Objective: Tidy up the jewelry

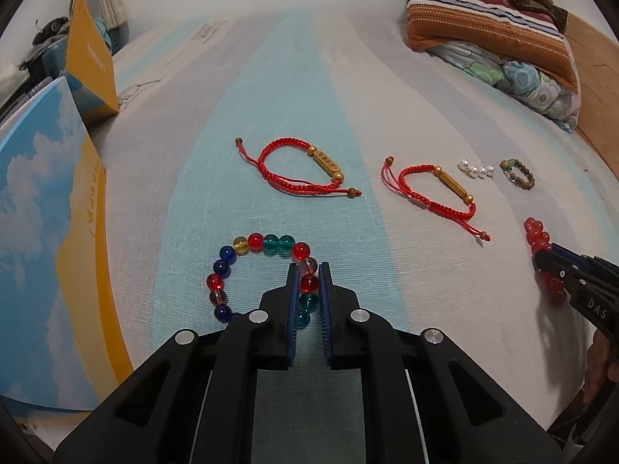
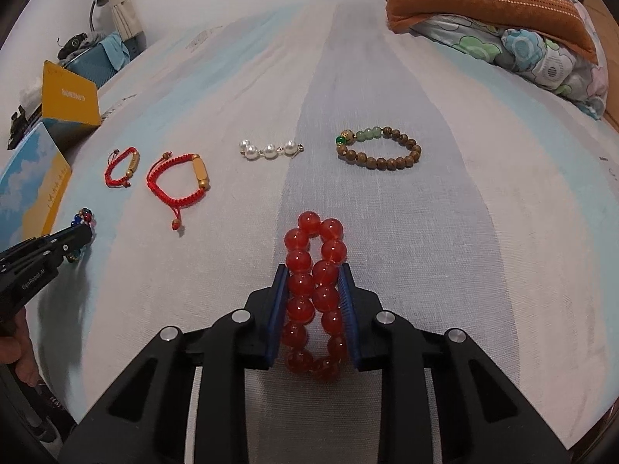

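On the striped bed sheet, my left gripper [image 1: 308, 270] is shut on one side of a multicoloured glass bead bracelet [image 1: 247, 247], a red bead pinched between its blue pads. My right gripper [image 2: 313, 268] is shut on a red bead bracelet [image 2: 315, 266], squeezed into two rows between its pads. Beyond them lie two red cord bracelets with gold bars [image 1: 298, 166] [image 1: 437, 193], a short pearl strand [image 2: 269, 150] and a brown wooden bead bracelet with green beads [image 2: 379, 149].
A blue-and-yellow box [image 1: 46, 232] and a yellow box [image 1: 91, 65] stand at the left edge of the bed. Striped and floral pillows [image 1: 495, 34] are piled at the back right. A hand [image 2: 15, 348] holds the left gripper.
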### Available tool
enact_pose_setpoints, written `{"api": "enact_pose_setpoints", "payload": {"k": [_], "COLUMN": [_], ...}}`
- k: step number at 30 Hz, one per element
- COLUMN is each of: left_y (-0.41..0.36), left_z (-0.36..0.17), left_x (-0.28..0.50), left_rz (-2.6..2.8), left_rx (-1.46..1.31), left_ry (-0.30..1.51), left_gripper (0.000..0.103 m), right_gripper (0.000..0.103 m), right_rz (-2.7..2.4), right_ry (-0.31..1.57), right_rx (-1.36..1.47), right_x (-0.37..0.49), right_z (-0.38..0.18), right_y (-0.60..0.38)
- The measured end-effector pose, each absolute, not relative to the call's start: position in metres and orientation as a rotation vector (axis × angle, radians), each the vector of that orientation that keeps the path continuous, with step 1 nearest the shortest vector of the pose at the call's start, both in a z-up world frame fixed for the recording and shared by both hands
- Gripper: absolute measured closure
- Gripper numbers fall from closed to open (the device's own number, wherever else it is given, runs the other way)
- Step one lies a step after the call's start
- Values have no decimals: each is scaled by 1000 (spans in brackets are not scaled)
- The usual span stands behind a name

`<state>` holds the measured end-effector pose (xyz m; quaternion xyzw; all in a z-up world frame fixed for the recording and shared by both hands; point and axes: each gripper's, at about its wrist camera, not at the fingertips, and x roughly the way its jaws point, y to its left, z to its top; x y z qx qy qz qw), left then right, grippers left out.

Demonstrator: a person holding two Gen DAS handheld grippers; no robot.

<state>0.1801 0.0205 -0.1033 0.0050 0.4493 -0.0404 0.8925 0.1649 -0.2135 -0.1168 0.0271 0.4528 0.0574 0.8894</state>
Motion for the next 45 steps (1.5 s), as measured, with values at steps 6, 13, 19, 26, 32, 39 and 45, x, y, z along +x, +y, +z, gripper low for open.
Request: {"api": "enact_pose_setpoints", "payload": {"k": [6, 13, 19, 26, 32, 39, 45], "left_y": [20, 18, 19, 20, 18, 15, 15], "left_z": [-100, -97, -96, -93, -84, -65, -62], "left_x": [178, 177, 176, 174, 172, 166, 160], "left_rz": [-89, -94, -94, -92, -96, -110, -115], "left_rx": [10, 11, 11, 9, 7, 4, -5], "left_ry": [921, 912, 908, 901, 900, 887, 880], "left_gripper": [94, 94, 94, 94, 94, 94, 94], "right_gripper": [79, 103, 103, 103, 103, 103, 100], "right_rz": [124, 113, 121, 143, 159, 176, 148], "right_ry": [928, 911, 904, 890, 867, 849, 906], "right_rx": [70, 58, 85, 102, 111, 115, 139], "right_x": [164, 164, 163, 159, 155, 154, 165], "right_z": [-113, -109, -107, -99, -87, -70, -79], "right_y": [-215, -218, -220, -221, -218, -211, -224]}}
